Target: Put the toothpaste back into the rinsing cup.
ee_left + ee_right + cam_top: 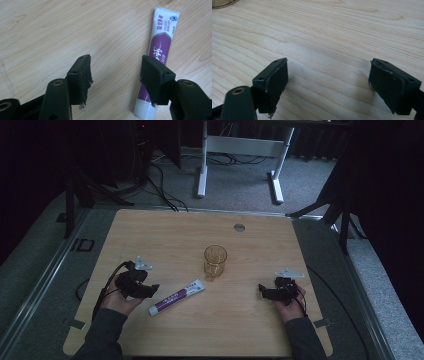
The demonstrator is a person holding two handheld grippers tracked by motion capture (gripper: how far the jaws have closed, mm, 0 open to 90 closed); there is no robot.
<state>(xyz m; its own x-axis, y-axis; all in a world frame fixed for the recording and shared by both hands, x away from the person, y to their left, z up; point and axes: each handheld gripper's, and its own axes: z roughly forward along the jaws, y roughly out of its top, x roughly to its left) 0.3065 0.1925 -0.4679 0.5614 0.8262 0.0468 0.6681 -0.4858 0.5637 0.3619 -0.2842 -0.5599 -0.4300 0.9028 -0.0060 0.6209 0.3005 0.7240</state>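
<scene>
A white and purple toothpaste tube (177, 296) lies flat on the wooden table (165, 235), its white cap toward the near left. An amber glass cup (215, 262) stands upright just behind the tube's far end. My left gripper (150, 289) rests just left of the tube with its jaws apart. In the left gripper view the tube (160, 47) lies under the right jaw, and bare wood shows between the fingertips of the left gripper (115, 75). My right gripper (263, 292) sits at the near right, open over bare wood (327, 80), pointing left toward the tube.
A round grey cable port (239, 227) sits near the table's far edge. The cup's rim (222, 3) peeks into the top left corner of the right gripper view. Behind the table stand a white desk frame (240, 150) and dark stands on grey carpet.
</scene>
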